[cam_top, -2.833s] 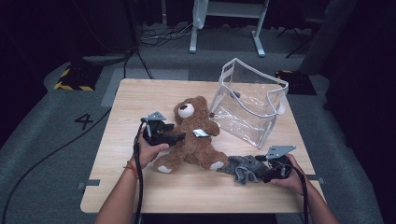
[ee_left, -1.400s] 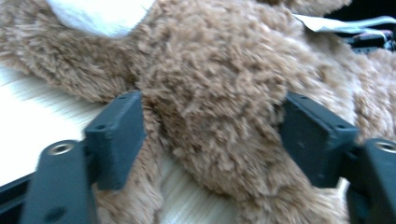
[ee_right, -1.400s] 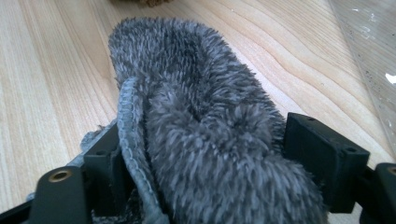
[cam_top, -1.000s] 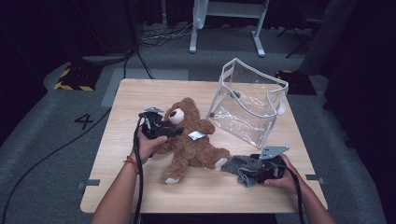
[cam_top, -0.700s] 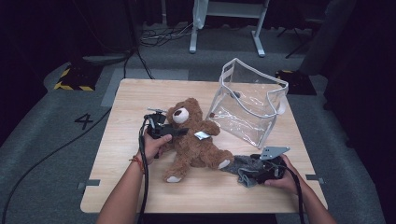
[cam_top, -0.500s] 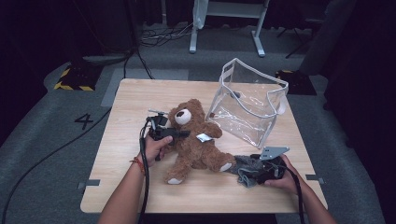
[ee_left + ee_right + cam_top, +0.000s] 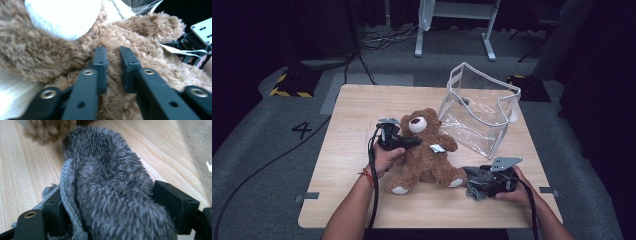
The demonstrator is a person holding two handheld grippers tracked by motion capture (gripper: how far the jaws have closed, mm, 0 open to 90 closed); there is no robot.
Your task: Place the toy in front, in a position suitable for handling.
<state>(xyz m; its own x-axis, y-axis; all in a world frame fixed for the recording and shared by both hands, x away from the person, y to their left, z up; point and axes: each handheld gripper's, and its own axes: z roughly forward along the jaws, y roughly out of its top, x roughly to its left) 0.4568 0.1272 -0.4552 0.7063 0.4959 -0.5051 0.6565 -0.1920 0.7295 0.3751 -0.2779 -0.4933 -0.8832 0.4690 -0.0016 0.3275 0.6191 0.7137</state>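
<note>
The teddy bear [image 7: 424, 152] is lying on its back mid-worktop [image 7: 347, 125], head toward the far side, and nothing's gone into the clear plastic bag [image 7: 479, 117] yet, which stands open and upright just beside the bear's head and arm. So, going by the layout, this looks like early days of a packing job: both soft things are gripped but both are sitting on the wood, and the lifting and bagging all seem to be left. The left claw [image 7: 113, 66] has just been closing and now its jaws are pinched into the brown fur of the bear's body, right below the white muzzle, with a tuft squeezed between them. It comes in from the bear's left-hand side in the high view. The right claw [image 7: 110, 202] is clamped around the grey fuzzy toy [image 7: 112, 182], which bulges out between the jaws and rests on the worktop near the front right, just beside the bear's foot [image 7: 457, 182].
</note>
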